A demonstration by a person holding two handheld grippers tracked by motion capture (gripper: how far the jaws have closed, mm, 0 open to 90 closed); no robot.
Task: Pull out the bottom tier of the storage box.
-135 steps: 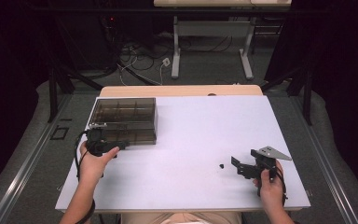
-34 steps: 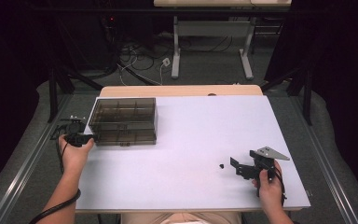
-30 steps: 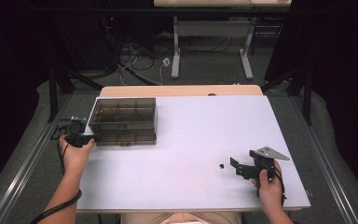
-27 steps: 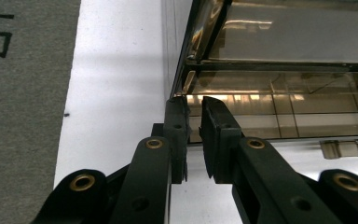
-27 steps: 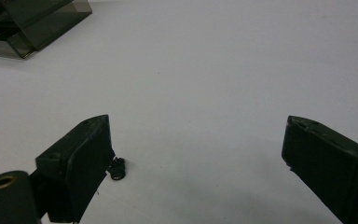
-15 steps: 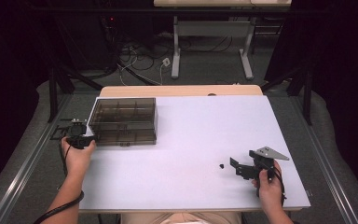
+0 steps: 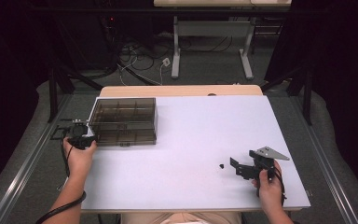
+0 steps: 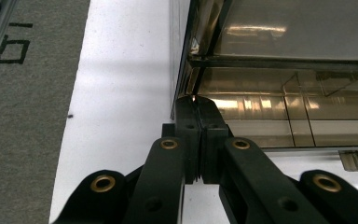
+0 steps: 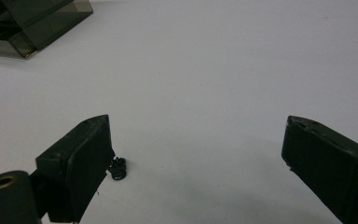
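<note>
Organizer box [image 7: 124,121], smoky clear plastic w/ dividers, sits near the far-left corner of the white worktop [image 7: 191,140], its left end close to the worktop's left edge. In the left tool view its lid [image 8: 289,28] stands raised off the compartment tray [image 8: 279,116], hinge side away from the tool.

Left tool [image 7: 85,140] is at the box's front-left corner, held by the left hand [image 7: 78,156], which comes in over the left edge. Its jaws have just been closing & now meet pad to pad w/ no gap; the tips sit right at the box corner [image 8: 196,100], where a thin edge of the plastic seems pinched btwn them, though I can't tell that for sure.

Right tool [image 7: 243,169] rests near the front-right corner of the worktop, in the right hand [image 7: 269,186], grey three-cornered plate on top. Its jaws stand wide apart w/ nothing btwn them. A small black screw-like part [image 9: 117,169] lies on the worktop just beside the inner face of one jaw, apart from it or barely touching, can't tell which. In the high view the same part [image 7: 222,165] shows just left of the tool tips, well apart from the box.
</note>
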